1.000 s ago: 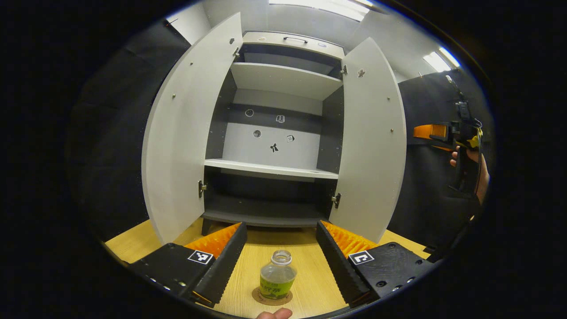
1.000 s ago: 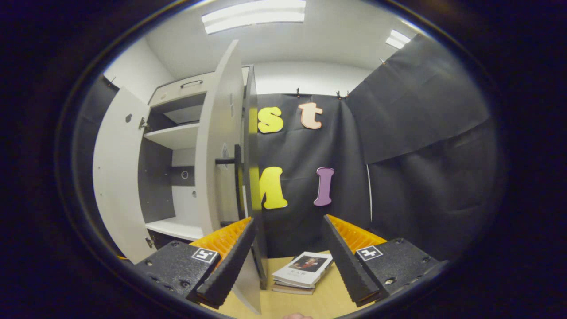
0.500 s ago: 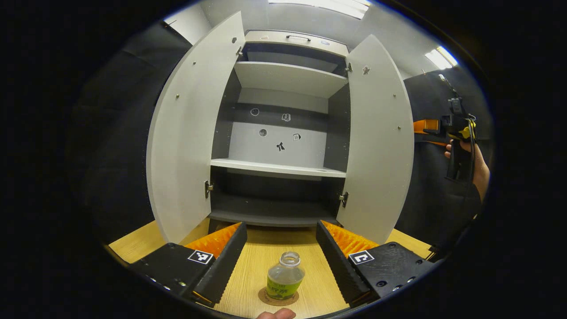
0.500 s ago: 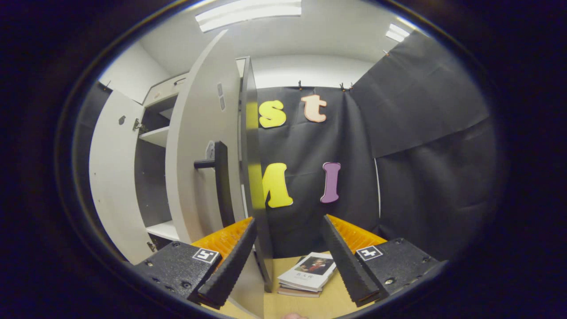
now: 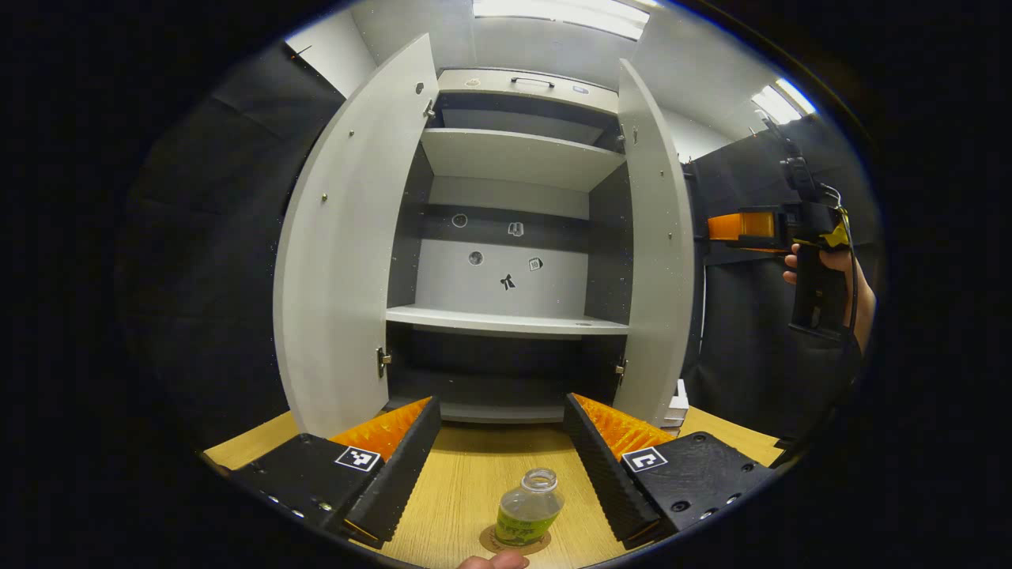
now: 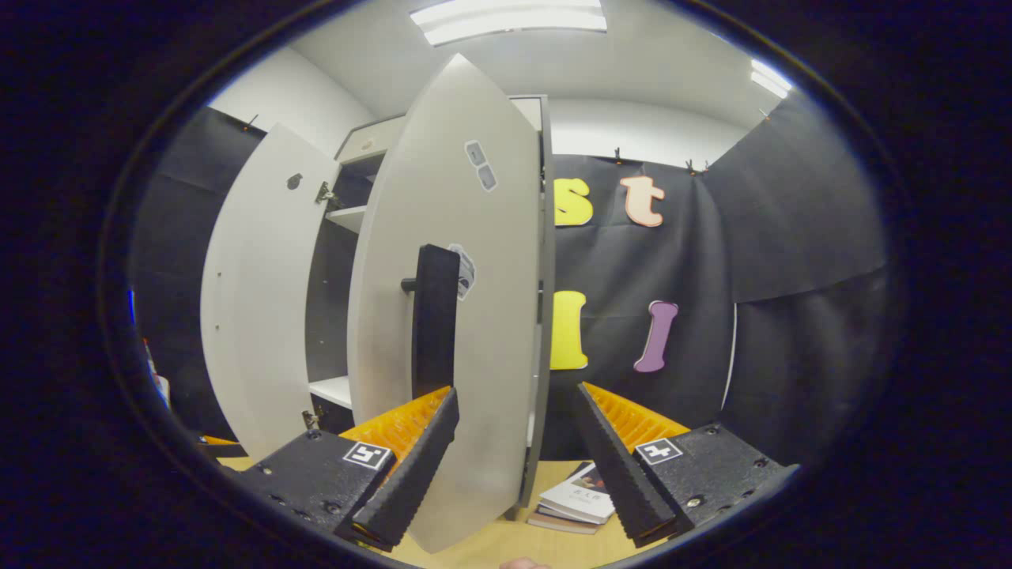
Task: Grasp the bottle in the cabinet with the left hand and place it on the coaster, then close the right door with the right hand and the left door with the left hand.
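I am in a small test booth, not a real home. Black cloth [image 6: 791,237] hangs as the walls, long lights [image 6: 506,20] shine above, and one grey cabinet [image 5: 514,237] stands on a wooden bench [image 5: 466,482].

left gripper [image 5: 500,462]: jaws wide apart, empty | right gripper [image 6: 514,446]: jaws wide apart, empty, held level in a hand [image 5: 850,284]

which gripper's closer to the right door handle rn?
Right. The right gripper sits just short of the right door's black handle; the left gripper is back over the bottle on the table.
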Demonstrator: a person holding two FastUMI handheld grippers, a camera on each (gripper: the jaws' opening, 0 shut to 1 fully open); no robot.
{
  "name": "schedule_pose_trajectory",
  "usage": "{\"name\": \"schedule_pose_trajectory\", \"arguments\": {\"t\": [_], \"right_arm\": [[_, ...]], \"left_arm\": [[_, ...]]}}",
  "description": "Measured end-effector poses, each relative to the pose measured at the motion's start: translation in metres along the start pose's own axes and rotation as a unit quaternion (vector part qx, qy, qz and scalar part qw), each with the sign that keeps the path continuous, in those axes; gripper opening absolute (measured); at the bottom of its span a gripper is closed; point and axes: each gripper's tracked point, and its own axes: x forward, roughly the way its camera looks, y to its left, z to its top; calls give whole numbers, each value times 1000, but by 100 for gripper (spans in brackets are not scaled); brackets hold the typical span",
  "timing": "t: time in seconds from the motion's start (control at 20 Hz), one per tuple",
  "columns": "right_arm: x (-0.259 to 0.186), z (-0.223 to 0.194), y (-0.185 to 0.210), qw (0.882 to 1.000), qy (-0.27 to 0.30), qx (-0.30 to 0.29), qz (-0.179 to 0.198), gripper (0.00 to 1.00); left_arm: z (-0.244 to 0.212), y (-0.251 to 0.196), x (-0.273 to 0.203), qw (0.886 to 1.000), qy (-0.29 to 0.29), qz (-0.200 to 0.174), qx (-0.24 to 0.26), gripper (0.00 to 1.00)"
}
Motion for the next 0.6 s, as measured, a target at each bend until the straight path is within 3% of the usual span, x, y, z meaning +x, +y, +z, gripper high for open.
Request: {"name": "schedule_pose_trajectory", "arguments": {"t": [0.1, 0.15, 0.3, 0.35, 0.5, 0.6], "right_arm": [[15, -1, 25, 999, 2, 10, 35, 97], [24, -2, 33, 999, 1, 16, 40, 98], [42, -7, 41, 999, 1, 7, 31, 98], [41, -7, 43, 1000, -1, 6, 30, 94], [26, -4, 44, 999, -10, 11, 36, 94], [8, -13, 32, 1000, -12, 22, 9, 99]], "left_arm": [[-1, 6, -3, 1000, 1, 9, -8, 90], [-1, 9, -5, 1000, 1, 14, -11, 95], [-4, 15, -8, 1000, 5, 25, -17, 95], [-6, 19, -11, 999, 7, 30, -17, 95], [-5, 28, -14, 999, 9, 45, -16, 95], [-4, 31, -16, 998, 17, 47, -25, 95]]}}
